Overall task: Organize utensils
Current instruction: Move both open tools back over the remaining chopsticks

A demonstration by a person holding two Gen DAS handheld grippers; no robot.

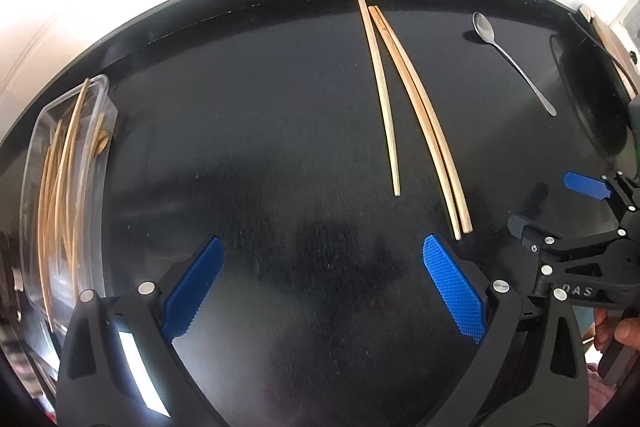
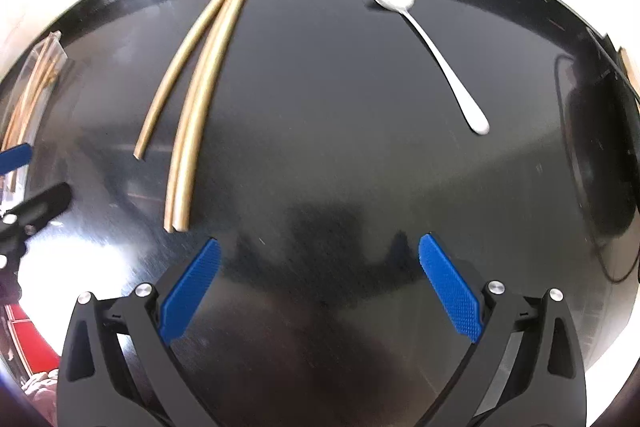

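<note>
The left gripper [image 1: 322,255] is held wide open above the black table [image 1: 248,131], and nothing is gripped or touched by its blue pads [image 1: 196,287]. The right gripper [image 2: 318,259] is likewise spread wide over the same table, empty, with no contact shown between its pads [image 2: 448,291] and any utensil. In the left wrist view the right gripper appears at about 3 o'clock, with part of a hand [image 1: 618,335] seen behind it at about 4 o'clock.

Three loose chopsticks [image 1: 420,115] are counted on the table. One lies alone; the other two lie side by side, touching along their length, just to the right of the single one. Their far ends converge near the table's far edge at about 12 o'clock in the left view, and their near ends fan apart toward the grippers. In the right wrist view the three are seen from about 12 o'clock down to 9 o'clock, the near ends of the pair lying close to the left pad.

One metal spoon [image 2: 432,47] is counted, at about 1 o'clock in both views, with its bowl toward the far edge and its handle pointing nearer and rightward. It lies well apart from the chopsticks.

One clear plastic box [image 1: 68,195] stands at 9 o'clock in the left view, at the table's left edge. Several chopsticks are held in it; their exact number cannot be told.
</note>
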